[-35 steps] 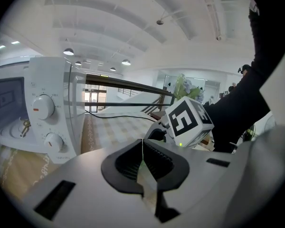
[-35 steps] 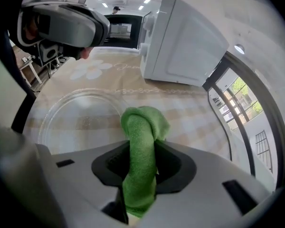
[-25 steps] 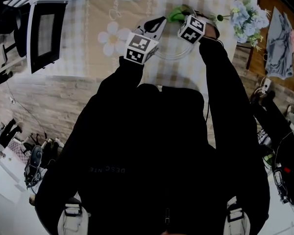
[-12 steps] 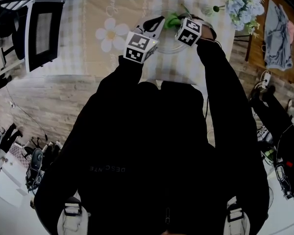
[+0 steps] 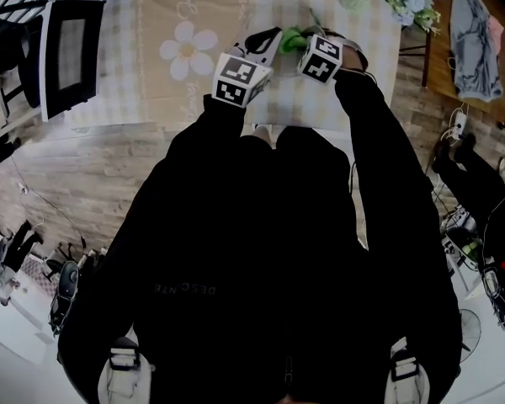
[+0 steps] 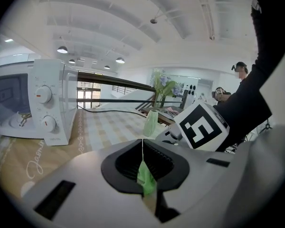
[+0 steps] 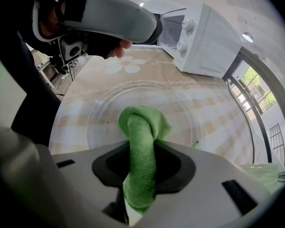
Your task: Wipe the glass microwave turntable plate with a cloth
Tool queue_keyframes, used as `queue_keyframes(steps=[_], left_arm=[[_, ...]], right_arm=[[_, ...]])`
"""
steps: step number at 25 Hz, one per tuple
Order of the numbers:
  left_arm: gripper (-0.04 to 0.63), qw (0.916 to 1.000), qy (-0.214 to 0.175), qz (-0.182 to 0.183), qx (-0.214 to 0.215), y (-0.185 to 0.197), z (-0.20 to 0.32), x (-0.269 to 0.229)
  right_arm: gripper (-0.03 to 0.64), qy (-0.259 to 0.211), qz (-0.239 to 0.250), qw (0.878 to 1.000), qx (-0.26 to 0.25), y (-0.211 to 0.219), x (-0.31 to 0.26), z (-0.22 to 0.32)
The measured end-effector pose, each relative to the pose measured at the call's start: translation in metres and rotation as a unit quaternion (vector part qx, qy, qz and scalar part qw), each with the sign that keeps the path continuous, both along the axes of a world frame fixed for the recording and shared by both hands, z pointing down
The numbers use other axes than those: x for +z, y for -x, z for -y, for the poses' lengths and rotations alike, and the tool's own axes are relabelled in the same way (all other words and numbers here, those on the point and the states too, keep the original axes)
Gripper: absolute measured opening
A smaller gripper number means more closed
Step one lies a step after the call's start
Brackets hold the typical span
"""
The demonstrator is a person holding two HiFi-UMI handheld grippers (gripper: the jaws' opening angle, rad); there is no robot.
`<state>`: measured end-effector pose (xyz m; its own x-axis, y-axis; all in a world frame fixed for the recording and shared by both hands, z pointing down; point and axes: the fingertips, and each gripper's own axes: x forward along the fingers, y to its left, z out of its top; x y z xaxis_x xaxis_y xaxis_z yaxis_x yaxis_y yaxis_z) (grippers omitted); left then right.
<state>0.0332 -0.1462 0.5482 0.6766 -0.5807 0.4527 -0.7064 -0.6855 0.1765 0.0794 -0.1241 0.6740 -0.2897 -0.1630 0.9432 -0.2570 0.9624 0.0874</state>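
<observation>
The left gripper [image 6: 142, 146] has its jaws drawn narrow onto the rim of the clear round glass turntable plate [image 7: 97, 110]. The beige checked tablecloth [image 7: 228, 122] shows through the plate. The right gripper [image 7: 141, 167] clamps a bunched green microfibre cloth [image 7: 143, 125], whose tip meets the plate's face. A white microwave oven [image 7: 206, 37] stands beyond.

There are two grippers, the left gripper [image 6: 142, 151] and the right gripper [image 7: 141, 152], one plate [image 7: 97, 118] and one cloth [image 7: 143, 122]. One microwave [image 5: 71, 53] with two knobs [image 6: 42, 95] stands at the left edge of the table [image 5: 311, 99], and one vase [image 6: 151, 122] of flowers at its far right corner.
</observation>
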Motion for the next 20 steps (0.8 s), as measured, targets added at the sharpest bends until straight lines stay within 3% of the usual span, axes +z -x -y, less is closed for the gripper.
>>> queue_keyframes(steps=[20], left_arm=[[0.021,0.9999,0.003,0.001,0.012,0.001,-0.043,-0.001]], right_arm=[[0.127,0.029,0.010,1.000,0.004,0.003,0.000,-0.080]])
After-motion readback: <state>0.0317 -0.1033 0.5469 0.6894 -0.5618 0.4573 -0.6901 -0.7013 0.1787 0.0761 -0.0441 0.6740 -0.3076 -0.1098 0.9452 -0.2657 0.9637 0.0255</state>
